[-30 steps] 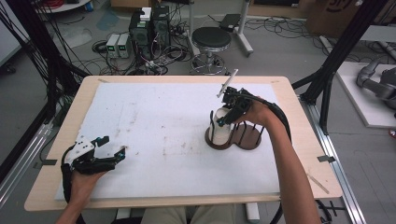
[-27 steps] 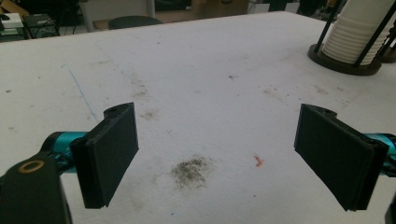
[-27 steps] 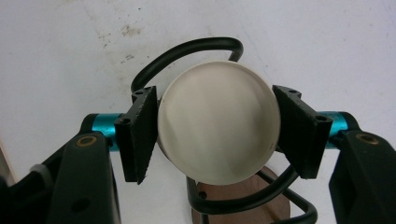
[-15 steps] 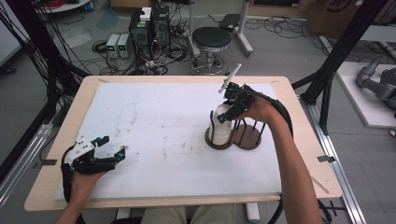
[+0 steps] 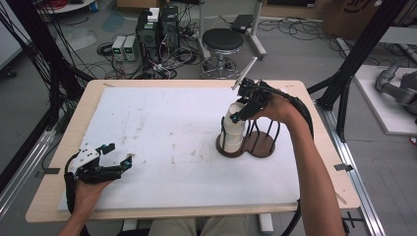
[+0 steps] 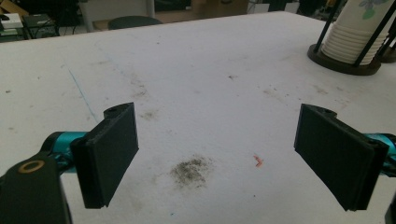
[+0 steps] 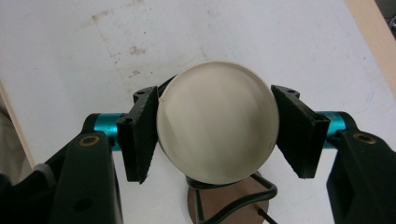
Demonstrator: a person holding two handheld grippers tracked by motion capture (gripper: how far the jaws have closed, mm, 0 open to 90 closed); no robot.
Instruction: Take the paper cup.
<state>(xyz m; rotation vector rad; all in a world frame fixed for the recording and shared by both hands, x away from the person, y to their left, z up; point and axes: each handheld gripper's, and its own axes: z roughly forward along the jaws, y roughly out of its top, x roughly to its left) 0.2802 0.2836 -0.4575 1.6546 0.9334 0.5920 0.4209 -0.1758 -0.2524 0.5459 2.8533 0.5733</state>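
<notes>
A stack of white paper cups (image 5: 232, 140) stands upside down in a dark wire holder on a brown base (image 5: 259, 146) at the table's right. My right gripper (image 5: 240, 115) is shut on the top cup (image 5: 236, 123), raised a little above the stack. In the right gripper view both pads press the sides of this cup (image 7: 217, 121), whose round bottom faces the camera, with the holder base (image 7: 229, 198) below. My left gripper (image 5: 119, 153) rests near the front left edge, open and empty. Its jaws stand wide apart in the left gripper view, where the stack (image 6: 355, 37) shows far right.
The white table cover (image 5: 172, 128) is stained, with a dark smudge (image 6: 191, 170) just ahead of the left gripper. A second ring of the holder (image 5: 265, 140) stands to the right of the stack. A stool (image 5: 223, 42) and electronics stand beyond the far edge.
My right gripper has risen with the top cup, drawing it up off the stack. The left gripper has not moved.
</notes>
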